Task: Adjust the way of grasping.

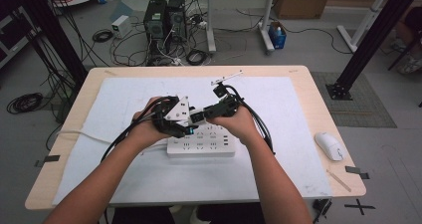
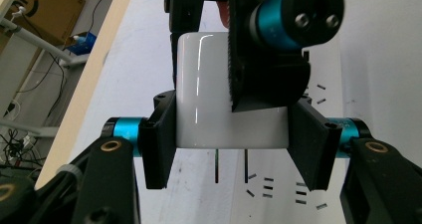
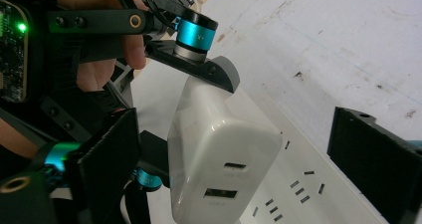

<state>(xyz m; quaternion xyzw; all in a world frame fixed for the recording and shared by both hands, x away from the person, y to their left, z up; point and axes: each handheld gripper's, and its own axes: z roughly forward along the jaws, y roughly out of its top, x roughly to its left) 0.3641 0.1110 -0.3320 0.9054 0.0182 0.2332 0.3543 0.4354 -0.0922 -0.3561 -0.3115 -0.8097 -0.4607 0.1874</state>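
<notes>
A white charger block [image 2: 209, 99] with two ports on its face [image 3: 224, 159] hangs just above a white power strip [image 1: 201, 147]. My left gripper [image 2: 231, 134] is shut on its two sides. In the right gripper view a blue-ringed left jaw lies against the block's upper end. My right gripper [image 3: 236, 119] straddles the same block from the other direction. Its jaws are open, with a clear gap between the block and the right jaw pad [image 3: 373, 159]. In the high view both grippers [image 1: 186, 127] [image 1: 201, 115] meet over the strip's left end.
The strip lies on a white mat [image 1: 278, 109] in the middle of a wooden table [image 1: 318, 99], its cord [image 1: 74, 133] trailing off to the left. A white mouse [image 1: 329, 145] rests near the table's right edge. Rows of socket slots [image 3: 298, 186] sit under the block.
</notes>
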